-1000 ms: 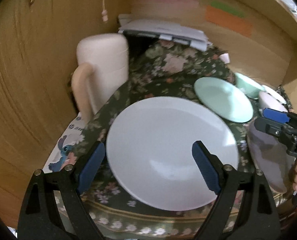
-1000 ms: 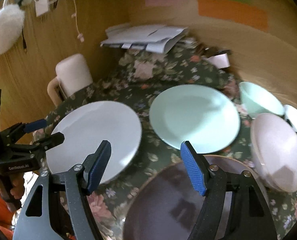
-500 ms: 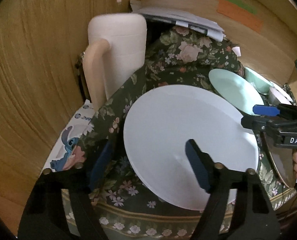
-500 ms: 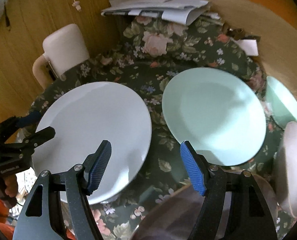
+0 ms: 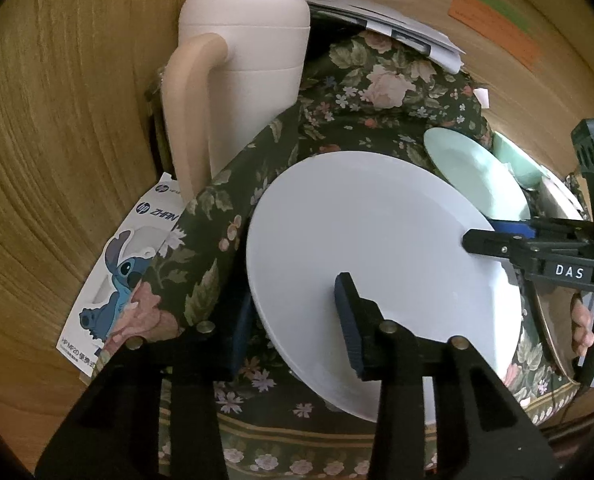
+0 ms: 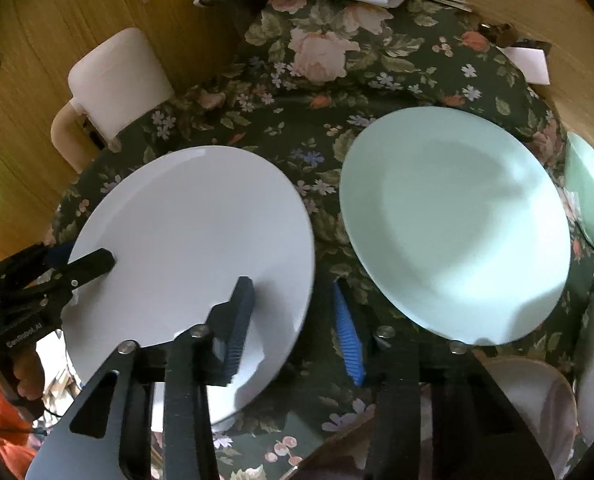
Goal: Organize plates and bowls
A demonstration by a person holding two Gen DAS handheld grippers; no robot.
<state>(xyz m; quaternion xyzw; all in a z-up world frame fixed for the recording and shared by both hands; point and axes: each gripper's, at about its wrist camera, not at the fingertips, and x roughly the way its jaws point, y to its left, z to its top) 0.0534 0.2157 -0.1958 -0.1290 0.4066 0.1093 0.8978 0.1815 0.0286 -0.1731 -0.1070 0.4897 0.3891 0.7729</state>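
Now both my grippers straddle the rim of the white plate (image 5: 377,248), which lies on the floral tablecloth (image 5: 369,80) toward its left side. My left gripper (image 5: 297,320) has just been narrowing its jaws: one finger (image 5: 351,320) sits over the plate's face, the other at the outer edge just beside the rim, though I cannot tell whether the pads press yet. My right gripper (image 6: 295,320) has likewise been closing on the opposite edge, one finger (image 6: 239,320) above the plate and the other (image 6: 347,332) beside it over the cloth. Just to the right lies the mint green plate (image 6: 453,220), apart from the white one. A cream lidded jug (image 5: 241,72) stands behind.
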